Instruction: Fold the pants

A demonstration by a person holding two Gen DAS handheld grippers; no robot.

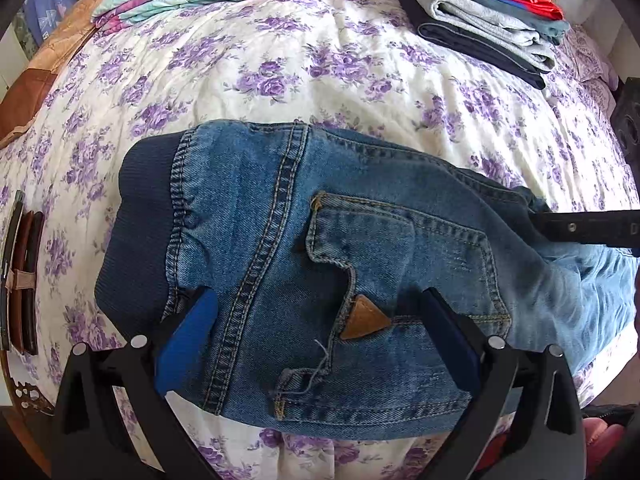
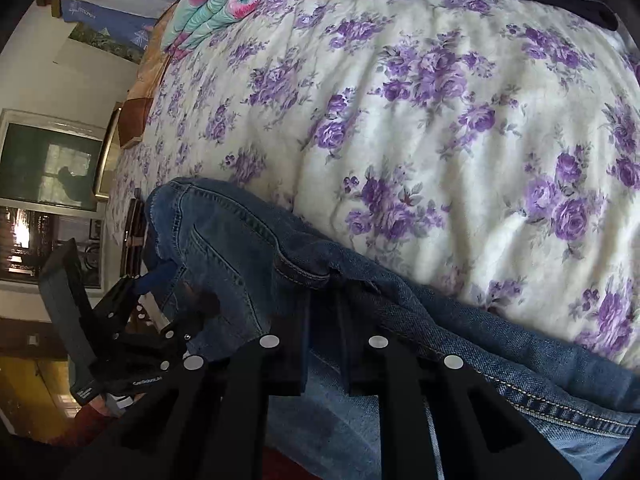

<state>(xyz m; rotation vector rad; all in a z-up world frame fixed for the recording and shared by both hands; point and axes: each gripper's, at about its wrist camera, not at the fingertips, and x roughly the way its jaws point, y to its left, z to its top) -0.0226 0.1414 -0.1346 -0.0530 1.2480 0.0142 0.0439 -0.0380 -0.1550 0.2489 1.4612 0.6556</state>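
- Two grippers on the jeans (image 1: 320, 248): our left gripper (image 1: 316, 344) hangs fingers wide over the seat.
- Legs run rightward; our right gripper (image 2: 324, 344), nearer, pinches denim there.

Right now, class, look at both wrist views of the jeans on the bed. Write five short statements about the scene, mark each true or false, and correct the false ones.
1. The jeans lie on a bedspread with purple flowers. True.
2. The left tongs are closed tight on the waistband. False: they stand open, one finger on each side of the back pocket.
3. A stack of folded clothes sits at the far right of the bed. True.
4. The right tongs are wide open above the bare bedspread. False: they are nearly closed at the denim; whether they grip it is unclear.
5. The jeans hang from a hook. False: they lie on the bed.
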